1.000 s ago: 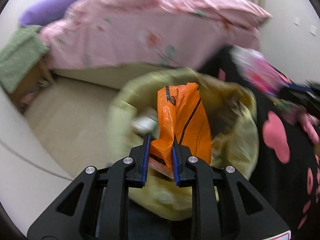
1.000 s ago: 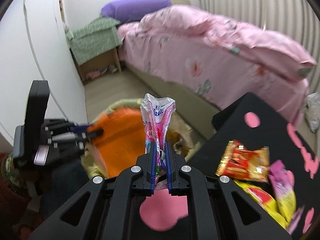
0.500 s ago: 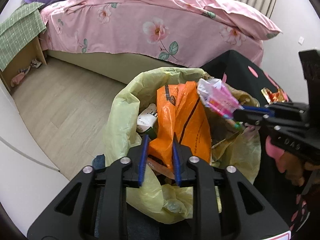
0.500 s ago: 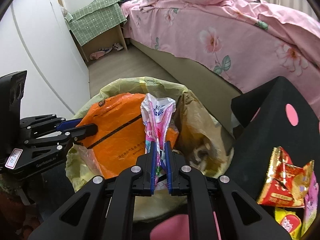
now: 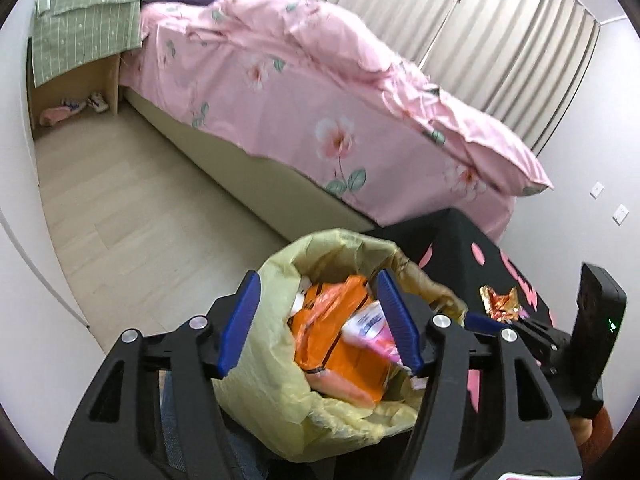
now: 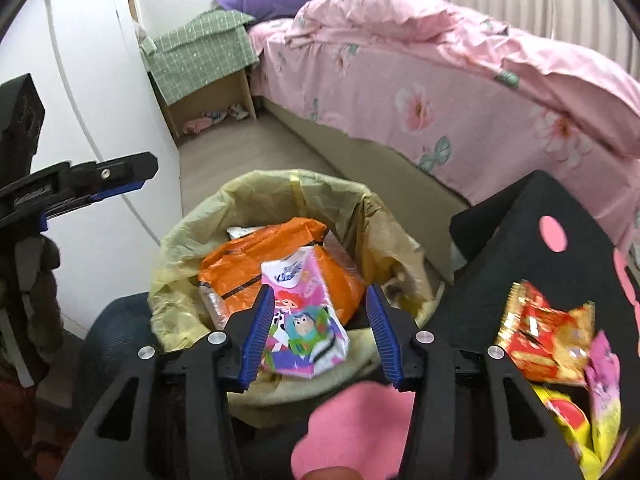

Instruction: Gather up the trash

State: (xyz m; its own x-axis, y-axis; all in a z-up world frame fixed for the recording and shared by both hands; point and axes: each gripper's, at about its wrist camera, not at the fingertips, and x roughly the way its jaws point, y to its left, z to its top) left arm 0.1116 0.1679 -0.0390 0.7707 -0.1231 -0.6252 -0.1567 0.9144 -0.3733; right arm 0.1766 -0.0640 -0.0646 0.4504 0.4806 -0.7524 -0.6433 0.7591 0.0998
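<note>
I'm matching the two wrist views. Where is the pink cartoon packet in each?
Left wrist: pink packet low and right of centre, on the orange bag, partly behind the right finger.
Right wrist: pink packet bottom centre, between the open fingers.
Shared landmark: yellow bin liner.

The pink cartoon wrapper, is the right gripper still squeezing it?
No, the right gripper has its jaws wide apart, and the pink cartoon wrapper lies loose on the orange bag inside the trash bin.
</note>
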